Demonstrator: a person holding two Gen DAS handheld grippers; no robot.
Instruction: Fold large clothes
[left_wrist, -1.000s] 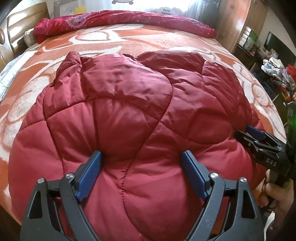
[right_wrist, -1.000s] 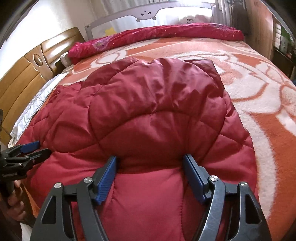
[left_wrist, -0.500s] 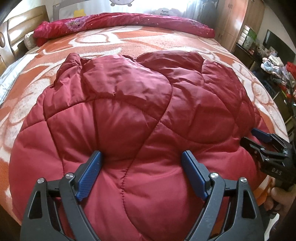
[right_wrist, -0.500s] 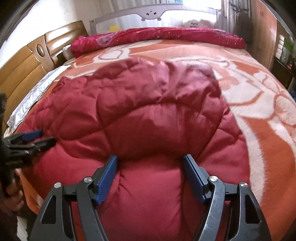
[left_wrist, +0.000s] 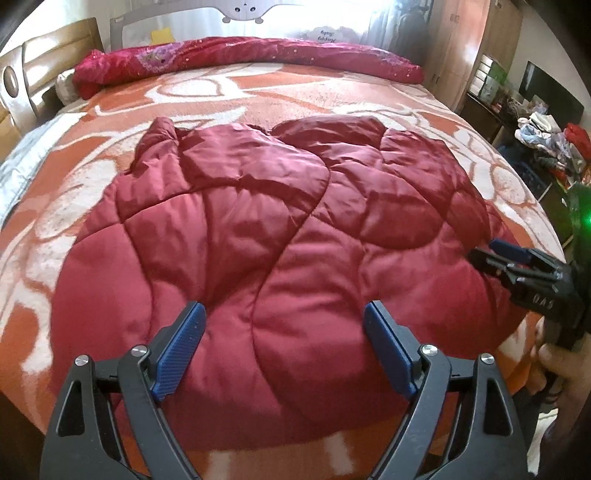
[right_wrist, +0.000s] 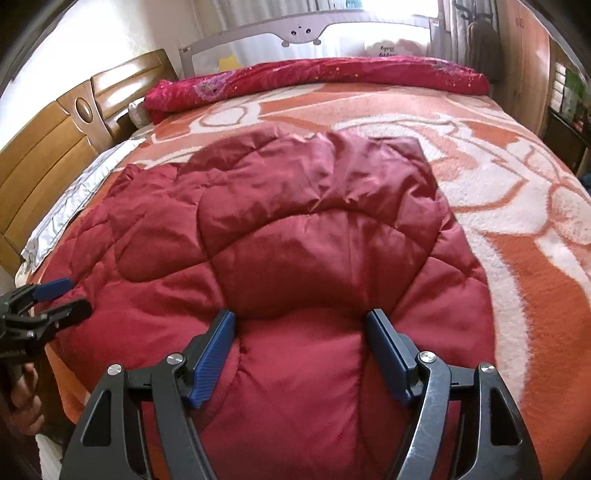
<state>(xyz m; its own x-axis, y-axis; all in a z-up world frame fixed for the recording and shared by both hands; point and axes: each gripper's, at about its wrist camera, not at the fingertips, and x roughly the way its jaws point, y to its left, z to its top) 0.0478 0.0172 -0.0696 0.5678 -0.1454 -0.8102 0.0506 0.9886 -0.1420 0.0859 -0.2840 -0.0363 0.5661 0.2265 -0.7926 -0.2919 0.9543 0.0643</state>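
Observation:
A dark red quilted jacket (left_wrist: 258, 206) lies folded into a broad padded bundle on the bed, near its front edge. My left gripper (left_wrist: 284, 308) hovers over the jacket's near hem, jaws wide apart, with nothing pinched. The right wrist view shows the same jacket (right_wrist: 314, 240) under my right gripper (right_wrist: 301, 314), which is also open and holds nothing. Each camera catches the other tool: the right gripper (left_wrist: 484, 251) at the jacket's right edge, the left gripper (right_wrist: 75, 297) at its left edge, both with parted jaws and a hand on the grip.
An orange and white patterned blanket (left_wrist: 332, 96) covers the bed. A rolled red quilt (left_wrist: 240, 55) lies along the far side below a grey bed rail (right_wrist: 306, 27). A wooden headboard (right_wrist: 48, 147) stands at the left. Piled clothes and shelves (left_wrist: 546, 136) crowd the right.
Both grippers have lifted and drawn back from the jacket, so more of the bed shows. Their pads no longer dent the padding. The jacket has stayed put.

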